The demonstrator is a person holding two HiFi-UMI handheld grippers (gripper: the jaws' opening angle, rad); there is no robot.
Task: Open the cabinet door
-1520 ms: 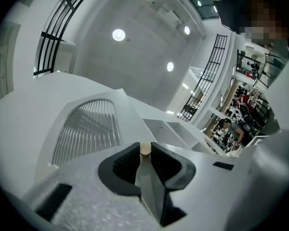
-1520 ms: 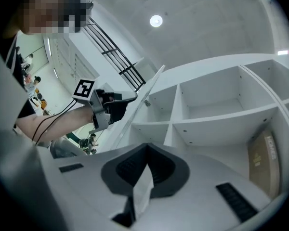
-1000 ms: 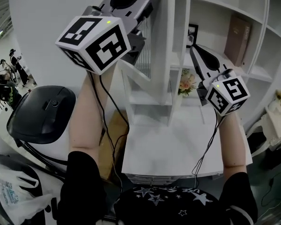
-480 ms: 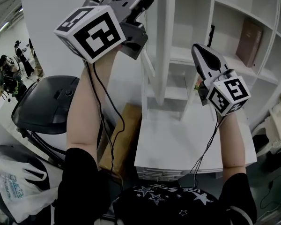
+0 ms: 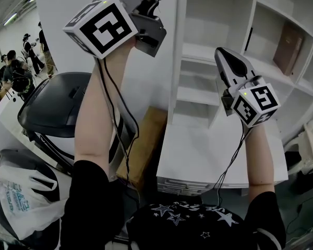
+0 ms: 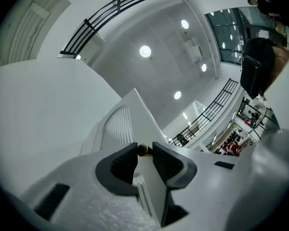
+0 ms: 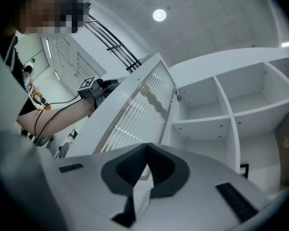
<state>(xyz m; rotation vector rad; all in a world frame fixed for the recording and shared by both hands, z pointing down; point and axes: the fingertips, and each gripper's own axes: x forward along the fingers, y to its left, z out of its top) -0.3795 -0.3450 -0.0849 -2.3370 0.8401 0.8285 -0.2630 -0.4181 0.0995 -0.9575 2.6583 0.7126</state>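
The cabinet door (image 7: 135, 114) stands swung wide at centre left, with the shelves (image 7: 202, 121) exposed, so I judge the opening nearly done. My left tool (image 6: 145, 154) pinches the knob (image 6: 143, 149), its jaws just easing apart. My right tool (image 7: 145, 150) is pressed together and empty. Only letting go remains.

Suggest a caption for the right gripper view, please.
Right claw, shut and holding nothing, faces the open cabinet door with its ribbed glass, white shelves beside it.
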